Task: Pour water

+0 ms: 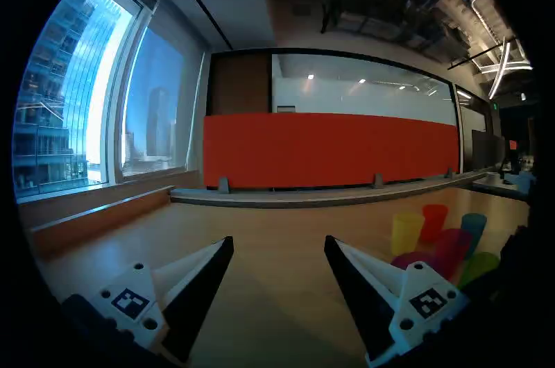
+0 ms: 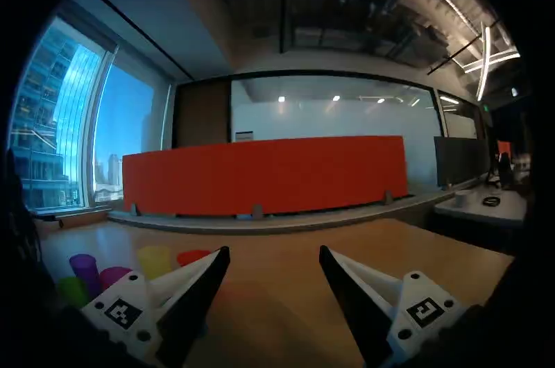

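We hold the left gripper [image 1: 277, 241] low over the wooden surface [image 1: 277, 298], its fingers spread wide with nothing between them. The coloured cups [image 1: 451, 248] stand in a tight cluster on the surface, ahead and to the right of this gripper, just past its right finger. A yellow cup [image 1: 406, 232], a red cup [image 1: 435, 221] and a teal cup [image 1: 474, 224] stand farther off, with a green cup [image 1: 479, 267] nearer. The right gripper [image 2: 274, 251] is likewise wide open and empty above the surface. From it, we see the cups [image 2: 154, 260] ahead and to its left, partly hidden behind its left finger. Beyond both grippers an orange panel [image 1: 333, 149] runs along the far edge of the surface. Tall windows [image 1: 76, 111] lie off to the left.
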Available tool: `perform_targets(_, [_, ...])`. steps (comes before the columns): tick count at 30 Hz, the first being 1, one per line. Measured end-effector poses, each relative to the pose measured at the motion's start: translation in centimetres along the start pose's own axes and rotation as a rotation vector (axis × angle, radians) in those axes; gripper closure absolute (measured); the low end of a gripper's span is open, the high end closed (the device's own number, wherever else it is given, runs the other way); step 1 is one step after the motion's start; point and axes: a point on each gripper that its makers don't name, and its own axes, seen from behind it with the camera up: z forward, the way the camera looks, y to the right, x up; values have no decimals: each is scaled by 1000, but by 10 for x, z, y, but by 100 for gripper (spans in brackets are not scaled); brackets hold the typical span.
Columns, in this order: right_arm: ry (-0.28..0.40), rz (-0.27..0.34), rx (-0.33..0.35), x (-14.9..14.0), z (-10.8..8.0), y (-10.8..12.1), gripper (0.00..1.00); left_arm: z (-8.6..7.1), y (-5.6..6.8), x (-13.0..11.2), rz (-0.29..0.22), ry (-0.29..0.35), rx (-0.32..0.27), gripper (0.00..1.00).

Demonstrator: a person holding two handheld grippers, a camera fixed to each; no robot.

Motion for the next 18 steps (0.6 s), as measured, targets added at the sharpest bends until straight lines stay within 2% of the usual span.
perform_targets(18, [-54, -20, -28, -19, 8, 12, 0, 0, -1, 0, 0, 0, 0, 2])
